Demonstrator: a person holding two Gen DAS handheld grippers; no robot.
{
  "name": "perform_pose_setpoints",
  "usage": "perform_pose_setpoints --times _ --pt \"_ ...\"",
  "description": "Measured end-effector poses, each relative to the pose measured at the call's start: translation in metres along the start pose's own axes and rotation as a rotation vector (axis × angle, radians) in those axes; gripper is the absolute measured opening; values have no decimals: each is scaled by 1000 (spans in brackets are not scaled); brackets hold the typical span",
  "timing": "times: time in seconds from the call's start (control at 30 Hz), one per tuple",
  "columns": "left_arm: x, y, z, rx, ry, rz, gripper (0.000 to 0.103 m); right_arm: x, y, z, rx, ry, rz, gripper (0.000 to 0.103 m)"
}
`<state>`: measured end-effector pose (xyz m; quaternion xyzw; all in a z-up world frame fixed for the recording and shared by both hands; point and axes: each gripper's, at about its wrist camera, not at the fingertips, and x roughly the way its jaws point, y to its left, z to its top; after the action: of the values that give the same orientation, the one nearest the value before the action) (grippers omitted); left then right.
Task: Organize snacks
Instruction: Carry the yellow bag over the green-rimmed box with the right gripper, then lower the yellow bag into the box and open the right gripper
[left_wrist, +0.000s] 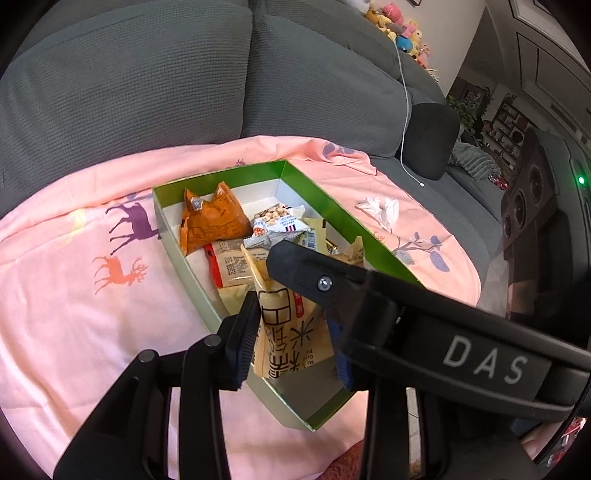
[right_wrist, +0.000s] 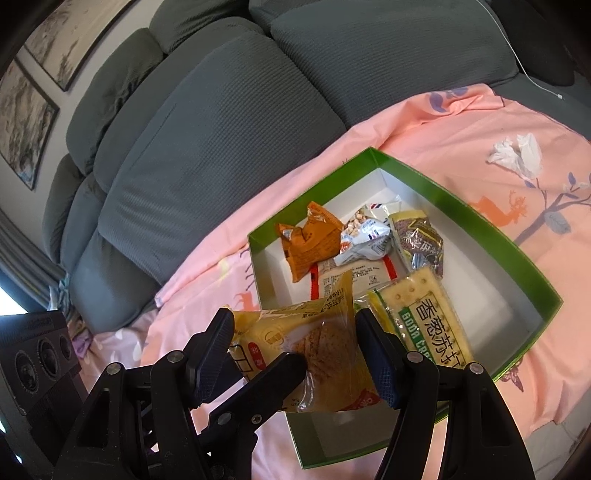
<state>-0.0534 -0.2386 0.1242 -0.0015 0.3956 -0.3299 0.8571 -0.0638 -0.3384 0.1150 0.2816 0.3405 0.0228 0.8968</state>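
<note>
Left wrist view: your left gripper (left_wrist: 291, 339) pinches the yellow packet (left_wrist: 286, 332) over the green box (left_wrist: 317, 199), likely to drop it in. Your right gripper (left_wrist: 295, 266) crosses above.

Right wrist view: your right gripper (right_wrist: 295, 354) brackets that packet; whether its jaws grip, you cannot tell. Five other snacks lie inside, including one cracker pack (right_wrist: 421, 321).

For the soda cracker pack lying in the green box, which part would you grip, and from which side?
Grip the soda cracker pack across its narrow width, mid-length, coming from above. It lies flat and long in the green box, so its long edges look reachable, while its near end is crowded by the right gripper and the yellow pastry packet it holds.
</note>
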Motion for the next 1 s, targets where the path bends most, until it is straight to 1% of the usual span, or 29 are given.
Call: perform_pose_setpoints --times 0.1,0.3,0.63,1.0 --pt "0 -6 2 19 -6 4 36 -4 -4 1 9 -14 8 71" --pt "9 -15 4 31 7 -11 36 -9 -15 4 34 -28 -4 71" --pt "28 -15 4 8 60 -24 36 3 -29 7 80 10 -34 71" --pt "38 -9 2 -17 108 -69 36 10 -38 7 104 33 -80 71"
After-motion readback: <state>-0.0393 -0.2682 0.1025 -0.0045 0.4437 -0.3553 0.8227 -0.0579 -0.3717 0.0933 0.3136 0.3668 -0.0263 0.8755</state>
